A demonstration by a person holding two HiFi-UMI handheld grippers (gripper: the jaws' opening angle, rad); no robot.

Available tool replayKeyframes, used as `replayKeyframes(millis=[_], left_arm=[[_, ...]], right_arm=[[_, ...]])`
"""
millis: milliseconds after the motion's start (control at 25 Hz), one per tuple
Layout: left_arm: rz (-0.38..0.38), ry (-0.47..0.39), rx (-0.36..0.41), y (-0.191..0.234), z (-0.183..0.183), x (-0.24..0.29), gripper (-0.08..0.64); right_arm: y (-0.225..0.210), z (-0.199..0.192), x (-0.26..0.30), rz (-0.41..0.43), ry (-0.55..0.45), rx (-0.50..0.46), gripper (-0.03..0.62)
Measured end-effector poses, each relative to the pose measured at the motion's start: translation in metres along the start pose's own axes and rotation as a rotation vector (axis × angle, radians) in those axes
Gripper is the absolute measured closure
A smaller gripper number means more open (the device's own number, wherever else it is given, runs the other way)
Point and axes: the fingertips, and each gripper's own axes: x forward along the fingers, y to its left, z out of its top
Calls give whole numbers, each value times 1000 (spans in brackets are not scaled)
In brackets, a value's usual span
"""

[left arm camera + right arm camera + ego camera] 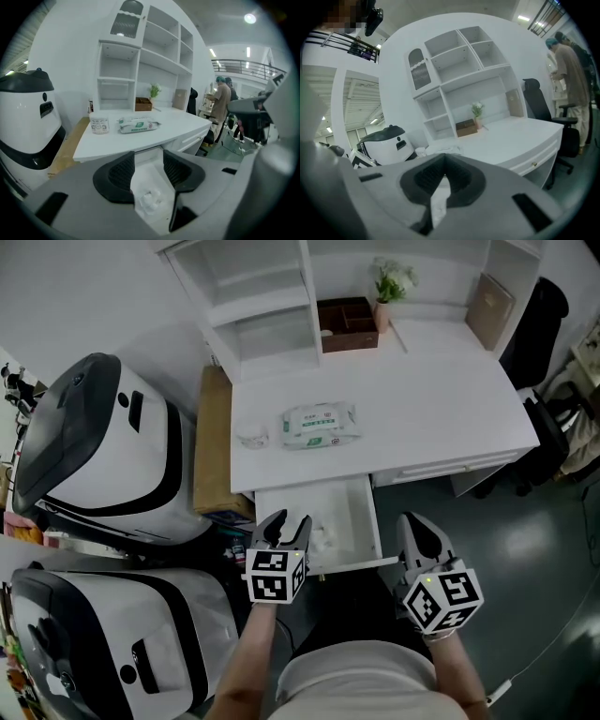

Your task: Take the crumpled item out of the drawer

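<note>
The white desk's drawer (361,512) stands pulled out toward me. A crumpled white item (324,536) lies on its floor near the front left. My left gripper (287,523) hovers over the drawer's front-left corner with its jaws open. In the left gripper view the crumpled item (150,200) lies below and between the spread jaws of the left gripper (149,160), and no pad touches it. My right gripper (419,527) hangs just right of the drawer's front edge. In its own view the right gripper (443,160) has its fingertips meeting, with nothing held.
On the desktop (441,409) lie a pack of wet wipes (321,425) and a small tub (251,435). A brown box (347,324) and a potted plant (389,285) stand at the back. Two large white machines (103,446) crowd the left; a black chair (553,427) is at the right.
</note>
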Motion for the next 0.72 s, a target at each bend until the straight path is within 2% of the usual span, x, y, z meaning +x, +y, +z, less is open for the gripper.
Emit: replayKeyframes(millis=[360, 600, 720], left_arm=[[-81, 167, 123, -14, -27, 45, 365], [-106, 275, 143, -18, -47, 70, 364], [-125, 338, 179, -22, -59, 83, 360]], right_arm=[[-26, -1, 16, -29, 1, 47, 591], [-40, -4, 24, -47, 18, 72, 591], [-42, -6, 28, -43, 26, 79, 591]])
